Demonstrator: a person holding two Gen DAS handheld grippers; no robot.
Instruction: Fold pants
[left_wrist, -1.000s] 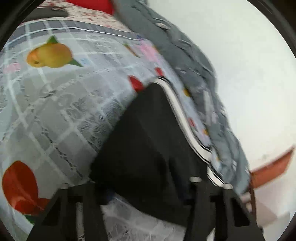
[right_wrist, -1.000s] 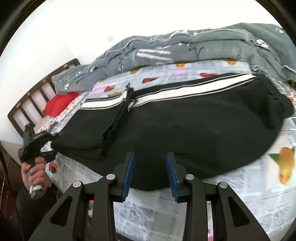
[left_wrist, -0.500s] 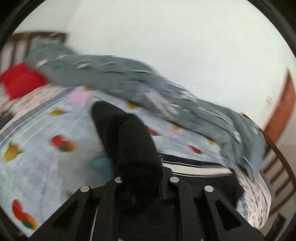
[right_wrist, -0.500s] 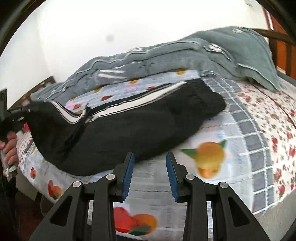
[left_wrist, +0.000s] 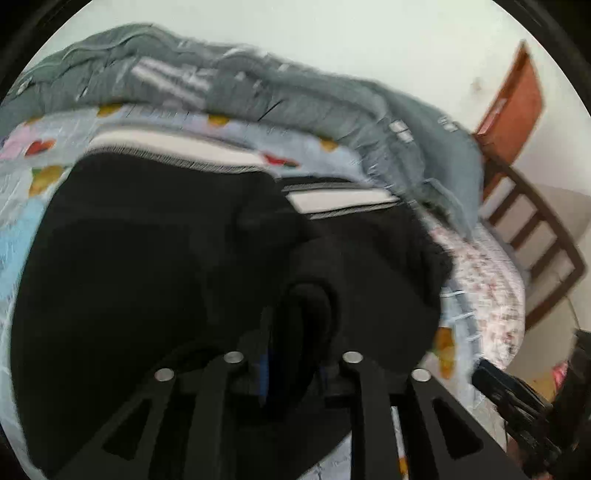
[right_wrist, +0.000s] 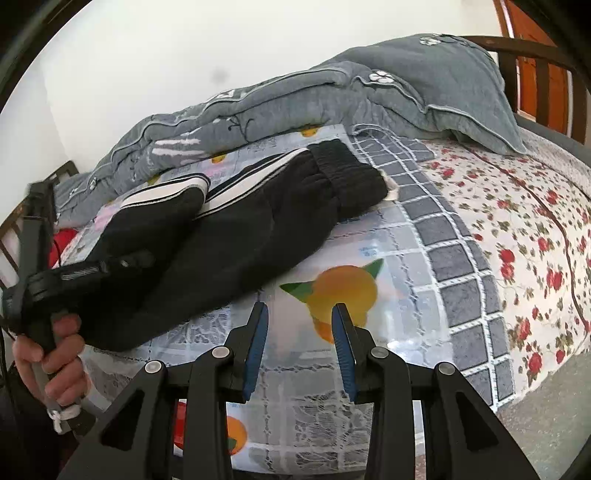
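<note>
Black pants (right_wrist: 236, 236) with white side stripes lie on the bed, their leg end doubled over towards the waistband (right_wrist: 351, 177). My left gripper (left_wrist: 295, 332) is shut on a bunch of the black cloth and holds the folded-over part (left_wrist: 147, 277) above the lower layer. It also shows at the left of the right wrist view (right_wrist: 92, 269), held in a hand. My right gripper (right_wrist: 299, 328) is open and empty, above the fruit-print sheet in front of the pants.
A grey quilt (right_wrist: 295, 99) lies along the wall behind the pants. A fruit-print sheet (right_wrist: 369, 258) and a floral sheet (right_wrist: 517, 221) cover the bed. Wooden bed rails (left_wrist: 535, 229) stand at the end. A red pillow (right_wrist: 62, 240) lies at the far left.
My left gripper has shut on the leg end and carried it over the pants towards the waistband. My right gripper has drawn back off the pants and stays open.
</note>
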